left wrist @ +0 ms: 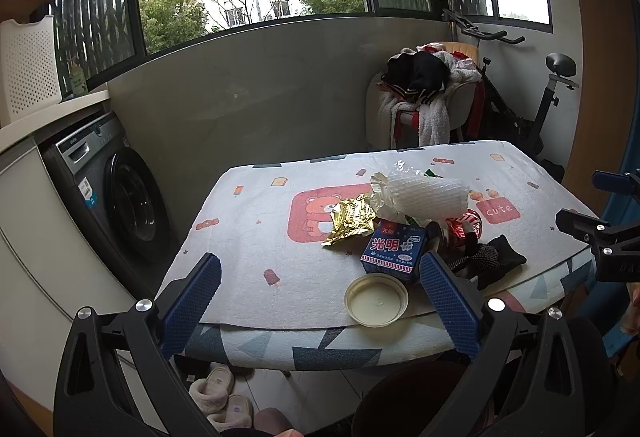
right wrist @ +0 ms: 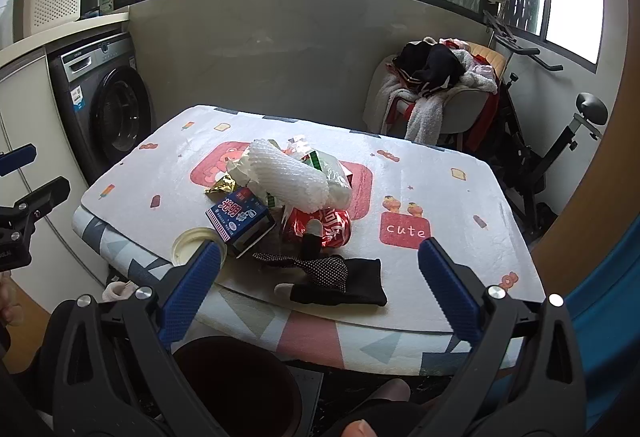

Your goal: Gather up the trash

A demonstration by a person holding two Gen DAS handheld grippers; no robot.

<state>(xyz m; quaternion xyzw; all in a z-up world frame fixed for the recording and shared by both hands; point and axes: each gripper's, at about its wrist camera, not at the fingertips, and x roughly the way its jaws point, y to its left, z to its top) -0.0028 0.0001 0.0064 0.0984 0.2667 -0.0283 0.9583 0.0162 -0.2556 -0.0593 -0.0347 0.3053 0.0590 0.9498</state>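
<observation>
Both grippers are spread wide with nothing between the fingers, hovering at the near edge of the tabletop (left wrist: 248, 205), which has a white cartoon-bear cloth over it.

The left gripper (left wrist: 320, 297) has the round cream plastic lid (left wrist: 376, 299) lying open side up right between its 2 blue fingers, closer to the right one. The blue and white milk carton (left wrist: 394, 249) is just past the lid and touches it, with the crumpled gold foil wrapper (left wrist: 352, 219) further back to the left. The white foam net sleeve (left wrist: 430, 198) lies on top of the pile behind the carton.

The right gripper (right wrist: 320, 291) has the black gloves (right wrist: 340, 283), one dotted with white, lying between its fingers at the tabletop's front edge. The crushed red soda can (right wrist: 320, 227) sits just beyond the gloves, next to the carton, with the foam sleeve over it.

A dark brown round bin (right wrist: 236, 385) stands on the floor below the tabletop edge, under the right gripper's left finger.
</observation>
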